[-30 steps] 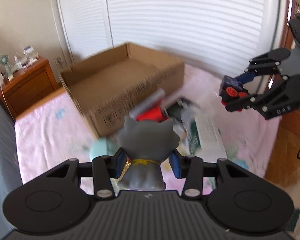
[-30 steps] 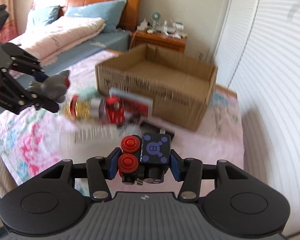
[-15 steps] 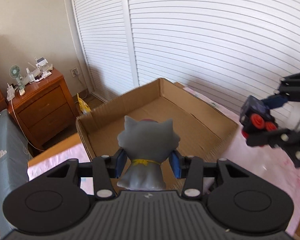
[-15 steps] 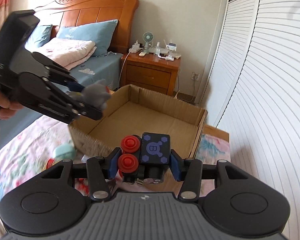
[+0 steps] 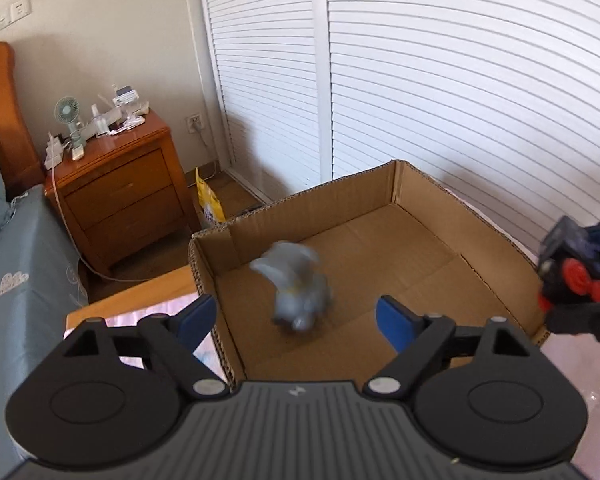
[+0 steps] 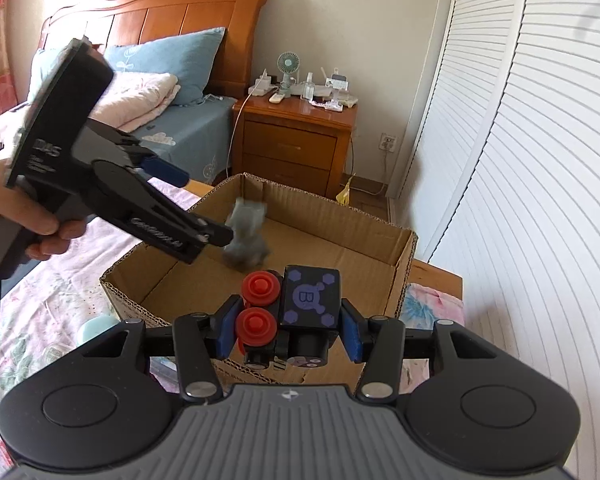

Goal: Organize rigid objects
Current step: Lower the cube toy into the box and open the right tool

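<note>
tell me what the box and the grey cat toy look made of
Box: plain brown corrugated cardboard, matte; the fluting shows along its cut rim. Grey cat toy: likely moulded plastic or vinyl with a smooth, dull surface, but it is motion-blurred, so that is a guess.

left gripper [image 5: 296,314]: black linkage arms, blue pads, silver pivot screws, round black discs flanking a ribbed grey housing | seen from right wrist: white lettering on black body, black cable at far left | right gripper [image 6: 287,330]: same black build, blue pads, silver screws
</note>
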`<action>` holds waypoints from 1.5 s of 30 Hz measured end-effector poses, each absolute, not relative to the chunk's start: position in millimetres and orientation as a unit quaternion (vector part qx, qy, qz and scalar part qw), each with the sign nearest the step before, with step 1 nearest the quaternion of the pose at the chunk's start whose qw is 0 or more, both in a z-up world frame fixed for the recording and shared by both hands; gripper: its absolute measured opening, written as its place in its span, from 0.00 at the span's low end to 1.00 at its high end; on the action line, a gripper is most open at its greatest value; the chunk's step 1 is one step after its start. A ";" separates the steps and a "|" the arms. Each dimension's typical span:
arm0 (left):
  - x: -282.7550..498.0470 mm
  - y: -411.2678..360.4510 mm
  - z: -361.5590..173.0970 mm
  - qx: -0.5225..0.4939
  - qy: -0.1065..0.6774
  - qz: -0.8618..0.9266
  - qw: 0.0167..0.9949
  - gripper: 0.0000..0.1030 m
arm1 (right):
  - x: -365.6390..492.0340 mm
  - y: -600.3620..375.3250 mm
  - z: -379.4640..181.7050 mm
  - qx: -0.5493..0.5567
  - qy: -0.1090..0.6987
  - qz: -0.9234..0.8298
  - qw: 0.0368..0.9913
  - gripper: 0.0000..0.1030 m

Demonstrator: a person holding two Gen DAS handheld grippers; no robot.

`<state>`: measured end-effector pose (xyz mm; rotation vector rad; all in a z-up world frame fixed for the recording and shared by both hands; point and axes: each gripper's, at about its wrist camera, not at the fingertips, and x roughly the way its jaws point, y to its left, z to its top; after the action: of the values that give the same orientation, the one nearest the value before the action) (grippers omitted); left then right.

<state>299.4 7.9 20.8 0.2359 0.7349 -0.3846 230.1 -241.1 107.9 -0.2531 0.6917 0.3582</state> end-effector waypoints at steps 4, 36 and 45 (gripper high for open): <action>280.5 17.3 29.7 0.096 0.347 -0.200 0.911 0.90 | 242.6 -237.9 103.2 -0.124 0.344 0.171 0.915 0.54; 129.5 33.3 13.6 0.082 0.378 -0.162 0.908 0.93 | 204.6 -232.2 79.3 -0.125 0.371 0.122 0.912 1.00; 104.8 38.9 1.0 0.042 0.384 -0.129 0.913 0.93 | 159.9 -238.6 35.2 -0.104 0.393 0.117 0.906 1.00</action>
<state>104.8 38.9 1.0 0.0870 0.7901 -0.2665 159.9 -238.6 35.2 -0.2157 0.8124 0.2409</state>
